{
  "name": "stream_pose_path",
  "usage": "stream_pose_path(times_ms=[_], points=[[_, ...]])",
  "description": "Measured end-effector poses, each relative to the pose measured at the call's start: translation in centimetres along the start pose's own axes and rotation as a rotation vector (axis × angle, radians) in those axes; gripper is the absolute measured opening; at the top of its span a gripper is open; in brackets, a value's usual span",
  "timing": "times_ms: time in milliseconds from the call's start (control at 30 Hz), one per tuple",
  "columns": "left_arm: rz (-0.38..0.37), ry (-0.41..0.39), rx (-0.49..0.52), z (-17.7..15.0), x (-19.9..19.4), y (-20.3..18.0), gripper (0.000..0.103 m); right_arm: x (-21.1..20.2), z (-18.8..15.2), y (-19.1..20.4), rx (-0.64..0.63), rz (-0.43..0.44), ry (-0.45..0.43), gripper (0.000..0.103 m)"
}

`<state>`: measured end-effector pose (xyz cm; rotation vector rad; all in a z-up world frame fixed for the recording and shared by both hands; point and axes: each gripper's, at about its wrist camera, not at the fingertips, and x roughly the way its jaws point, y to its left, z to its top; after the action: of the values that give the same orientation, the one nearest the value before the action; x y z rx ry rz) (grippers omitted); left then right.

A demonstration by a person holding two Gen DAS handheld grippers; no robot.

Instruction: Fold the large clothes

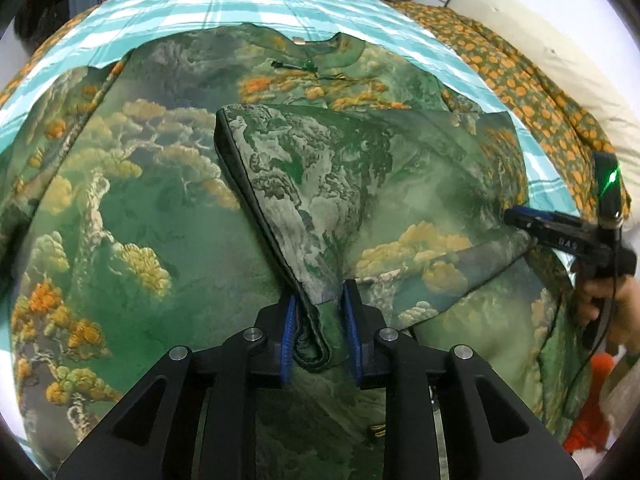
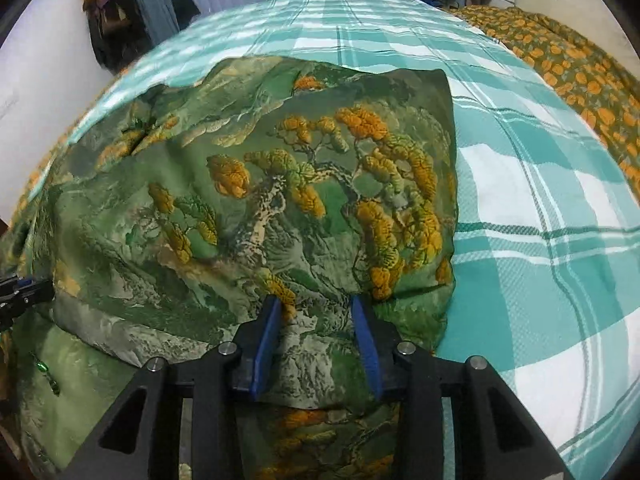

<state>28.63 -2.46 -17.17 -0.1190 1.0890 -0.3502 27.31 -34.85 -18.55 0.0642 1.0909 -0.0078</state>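
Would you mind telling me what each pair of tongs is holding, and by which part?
The left tongs bracket the green garment's folded sleeve cuff; grip unclear. The right tongs straddle its cloth; hold unclear.

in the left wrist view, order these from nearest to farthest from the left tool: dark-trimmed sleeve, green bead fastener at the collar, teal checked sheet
1. Dark-trimmed sleeve: between the left tool's fingers, running up-left.
2. Green bead fastener: at the collar, upper centre.
3. Teal checked sheet: beyond the collar, along the top.
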Motion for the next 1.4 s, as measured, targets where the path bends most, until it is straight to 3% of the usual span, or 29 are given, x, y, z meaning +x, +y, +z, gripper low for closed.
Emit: stream_pose_path(times_ms=[100, 267, 467, 533, 600, 767, 1067, 1233, 1400], points=[[-0.009, -0.011, -0.002, -0.3, 0.1, 0.2, 0.022, -1.0, 2.1, 0.0, -0.012, 0.011, 0.020, 0.037], [-0.024, -0.022, -0.025, -0.6, 0.5, 0.7, 0.023, -3.1, 7.3, -1.8, 0.027, 0.010, -0.091, 0.037], [-0.023, -0.032, -0.022, -0.9, 0.5, 0.9, 0.024, 1.3, 11.4, -3.6, 0.116, 0.017, -0.053, 0.037], [-0.024, -0.034, -0.022, -1.0, 0.5, 0.9, 0.024, 4.2, 11.0, -3.4, 0.115, 0.005, 0.034, 0.036], [-0.026, -0.034, -0.022, -1.0, 0.5, 1.0, 0.024, 4.9, 10.3, -3.3, 0.112, 0.001, 0.035, 0.036], [-0.029, -0.038, -0.023, -1.0, 0.5, 1.0, 0.024, 2.0, 8.0, -2.6, 0.079, 0.019, -0.009, 0.037], [-0.004, -0.037, -0.021, -0.9, 0.6, 0.6, 0.024, -3.0, -0.3, 0.0, -0.049, 0.026, 0.014, 0.037], [0.016, -0.029, -0.014, -0.7, 0.6, 0.2, 0.025, -0.1, -0.4, -0.2, -0.001, 0.001, 0.021, 0.038], [0.059, -0.040, 0.010, -1.1, -0.5, -0.4, 0.031, -0.4, 0.0, 0.7, -0.014, -0.063, 0.007, 0.038]])
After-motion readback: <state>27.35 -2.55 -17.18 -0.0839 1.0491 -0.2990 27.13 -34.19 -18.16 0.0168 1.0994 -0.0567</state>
